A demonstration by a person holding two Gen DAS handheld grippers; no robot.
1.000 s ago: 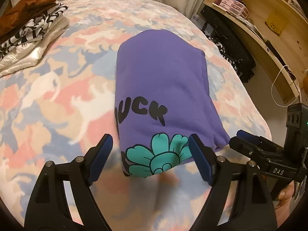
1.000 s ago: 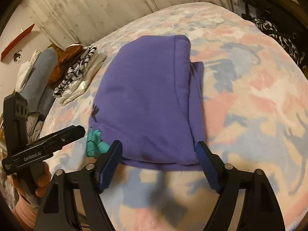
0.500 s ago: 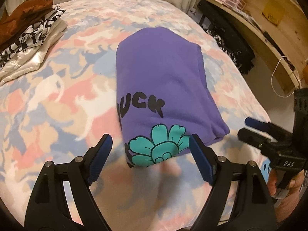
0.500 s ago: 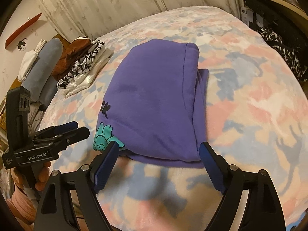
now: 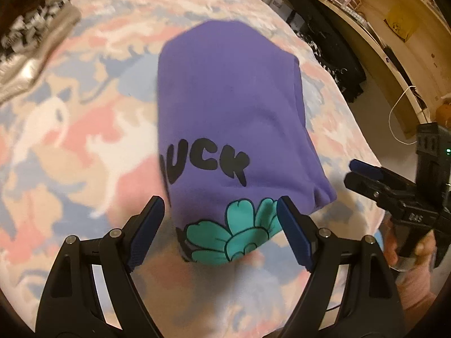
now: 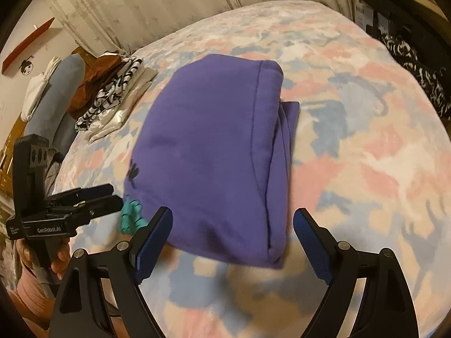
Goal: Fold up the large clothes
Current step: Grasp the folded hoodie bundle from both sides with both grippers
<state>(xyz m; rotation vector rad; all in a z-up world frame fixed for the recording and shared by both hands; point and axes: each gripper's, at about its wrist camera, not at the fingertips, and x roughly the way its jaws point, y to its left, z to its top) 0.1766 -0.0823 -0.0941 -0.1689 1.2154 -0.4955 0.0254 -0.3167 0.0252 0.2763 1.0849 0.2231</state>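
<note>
A folded purple sweatshirt lies on the bed, with black letters and a teal flower printed at its near hem. My left gripper hovers open over that hem, the flower between its blue pads, which do not press on the cloth. My right gripper stands open over the garment's near right corner, where the folded layers show. Each gripper appears in the other's view: the right gripper at the bed's right side, the left gripper by the flower, each held in a hand.
The bed carries a pastel pink, blue and cream blanket. A stack of folded clothes sits at the far left beside a grey pillow. Wooden shelves and dark hanging clothes lie right of the bed.
Both grippers have shifted toward the garment's near edge, which now lies lower and larger in each view. The right jaws stand a little wider. Both views are blurred by motion.
</note>
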